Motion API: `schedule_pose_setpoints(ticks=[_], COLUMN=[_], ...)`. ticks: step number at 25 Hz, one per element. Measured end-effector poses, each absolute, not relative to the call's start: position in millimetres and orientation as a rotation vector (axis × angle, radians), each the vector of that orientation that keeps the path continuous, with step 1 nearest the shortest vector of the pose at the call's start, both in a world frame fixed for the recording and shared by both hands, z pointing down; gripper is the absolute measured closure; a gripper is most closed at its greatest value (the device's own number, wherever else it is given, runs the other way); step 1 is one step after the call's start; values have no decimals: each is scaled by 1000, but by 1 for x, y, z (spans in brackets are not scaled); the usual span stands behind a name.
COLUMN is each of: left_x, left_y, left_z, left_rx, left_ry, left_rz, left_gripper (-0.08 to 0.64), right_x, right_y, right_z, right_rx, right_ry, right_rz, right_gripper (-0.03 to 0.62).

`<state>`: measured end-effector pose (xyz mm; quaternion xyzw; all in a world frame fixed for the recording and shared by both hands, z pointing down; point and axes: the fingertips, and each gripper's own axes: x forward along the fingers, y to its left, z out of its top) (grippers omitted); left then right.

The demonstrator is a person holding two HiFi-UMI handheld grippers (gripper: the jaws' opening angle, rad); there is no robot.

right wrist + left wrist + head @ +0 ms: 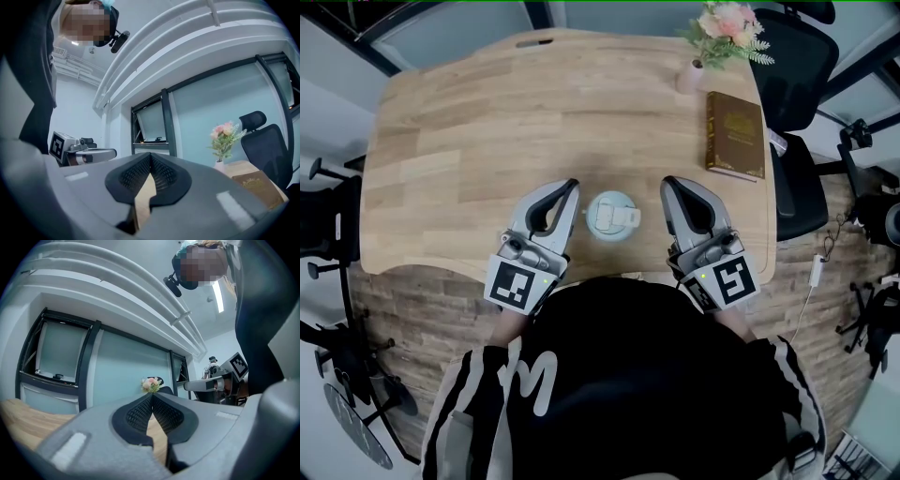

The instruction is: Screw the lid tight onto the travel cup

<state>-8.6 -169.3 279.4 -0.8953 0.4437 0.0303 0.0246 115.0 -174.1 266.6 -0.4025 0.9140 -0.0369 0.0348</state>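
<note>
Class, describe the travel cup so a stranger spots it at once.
Find the wooden table. Near its front edge, between the left tool and right tool, stands the travel cup. It alone is round and pale blue; the book and flower vase lie far off.

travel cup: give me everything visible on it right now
The travel cup shows from above only: a round, pale blue, plastic-looking top with a white rectangular flap across it. It stands upright on the wooden table near the front edge, between the left tool and right tool, both shut and clear of it. How tightly its top is screwed on cannot be told.
</note>
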Motion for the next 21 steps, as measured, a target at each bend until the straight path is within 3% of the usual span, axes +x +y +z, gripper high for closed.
schedule_pose_setpoints(ticks=[21], left_x=[-5], left_y=[-160], left_z=[284], left_rx=[-2798], left_ry=[1387], left_rz=[84], left_gripper=[558], right_x=[115], right_y=[-164], right_z=[268], right_rx=[-1224], right_ry=[2815], right_rz=[-146], right_gripper=[592])
